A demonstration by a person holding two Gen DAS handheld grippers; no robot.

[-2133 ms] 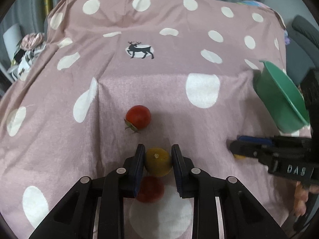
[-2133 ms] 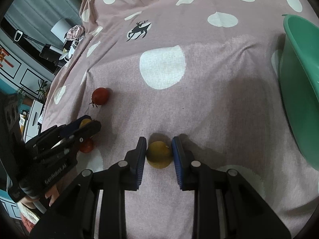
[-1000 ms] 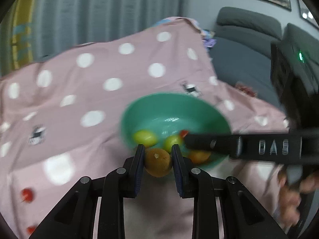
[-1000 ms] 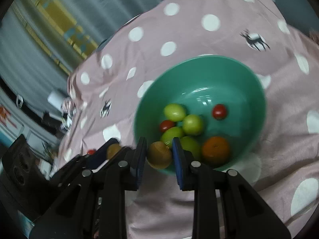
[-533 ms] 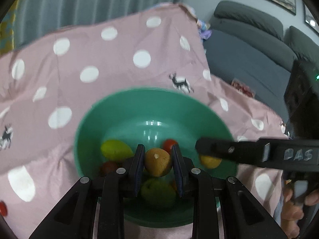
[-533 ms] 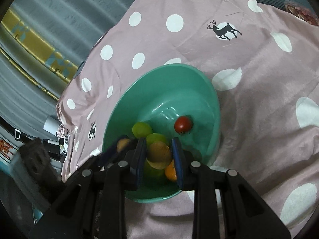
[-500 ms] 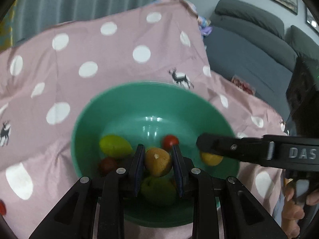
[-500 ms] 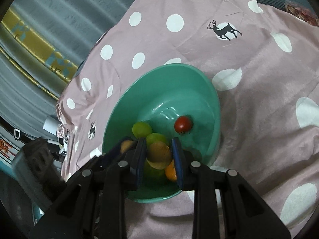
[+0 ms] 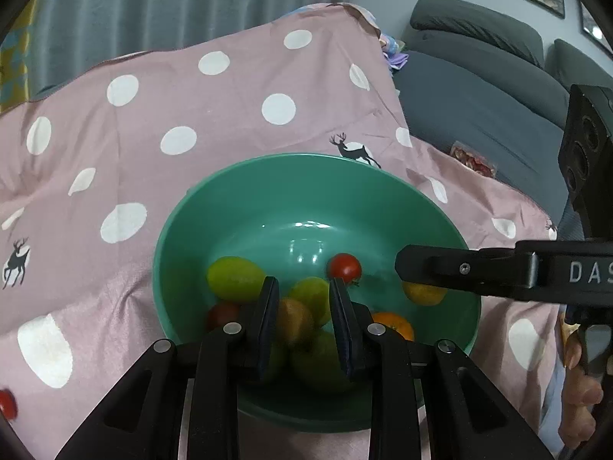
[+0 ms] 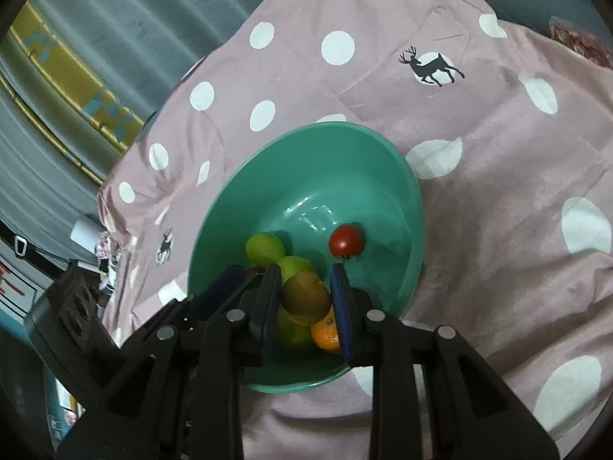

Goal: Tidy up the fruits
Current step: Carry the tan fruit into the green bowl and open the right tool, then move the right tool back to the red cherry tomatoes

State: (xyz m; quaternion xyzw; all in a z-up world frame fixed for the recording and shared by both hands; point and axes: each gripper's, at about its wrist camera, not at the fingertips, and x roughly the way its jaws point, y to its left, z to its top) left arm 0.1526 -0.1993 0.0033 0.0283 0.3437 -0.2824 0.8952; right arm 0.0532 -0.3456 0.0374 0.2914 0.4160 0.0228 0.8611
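Observation:
A green bowl point(image 9: 268, 191) point(image 10: 398, 176) on the pink dotted cloth holds several fruits: green ones, a red tomato point(image 9: 344, 267) point(image 10: 346, 241) and an orange point(image 9: 394, 326) point(image 10: 325, 335). My left gripper point(image 9: 304, 312) hangs over the bowl with its jaws parted; a blurred yellow-brown fruit point(image 9: 293, 322) is dropping below them. My right gripper point(image 10: 305, 299) is over the bowl, shut on a yellow-brown fruit point(image 10: 306, 297); from the left wrist view that fruit point(image 9: 423, 293) shows under its fingers.
A red tomato point(image 9: 7, 404) lies on the cloth at the far left. A grey sofa point(image 9: 479, 88) stands beyond the cloth on the right. Curtains hang behind.
My left gripper has opened slightly and its fruit has slipped down toward the bowl. Both grippers have come closer over the bowl.

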